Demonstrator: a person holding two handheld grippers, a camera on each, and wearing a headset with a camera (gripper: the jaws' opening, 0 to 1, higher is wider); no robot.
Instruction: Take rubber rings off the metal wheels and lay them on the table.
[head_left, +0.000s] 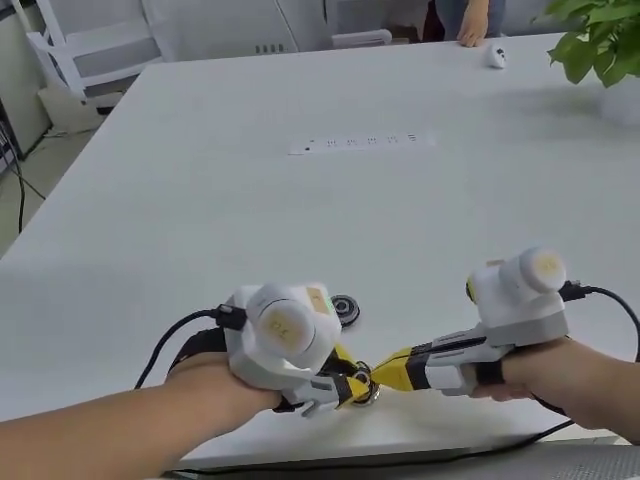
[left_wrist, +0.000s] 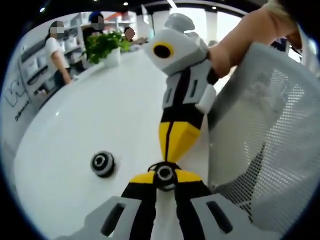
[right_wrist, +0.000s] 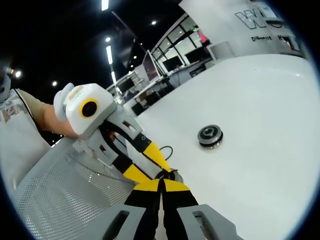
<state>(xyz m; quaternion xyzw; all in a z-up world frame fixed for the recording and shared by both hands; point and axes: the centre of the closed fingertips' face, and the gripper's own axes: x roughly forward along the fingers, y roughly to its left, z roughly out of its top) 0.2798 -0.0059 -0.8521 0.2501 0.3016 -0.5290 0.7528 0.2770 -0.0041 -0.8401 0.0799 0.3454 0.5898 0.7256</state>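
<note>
1. A metal wheel (left_wrist: 165, 173) is clamped in the left tongs (left_wrist: 165, 179) just above the bench (head_left: 400, 220).
2. Its rubber ring (right_wrist: 171, 175) is pinched by the closed right tongs (right_wrist: 161, 185) and should be peeled away steadily.

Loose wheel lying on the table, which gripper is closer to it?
Left. The loose wheel lies beside the body of the left gripper; the right gripper sits farther right, though both tips meet at the held wheel.

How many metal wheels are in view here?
2. One wheel is clamped in the left gripper at the table's near edge; the second wheel lies on the table beyond.
</note>
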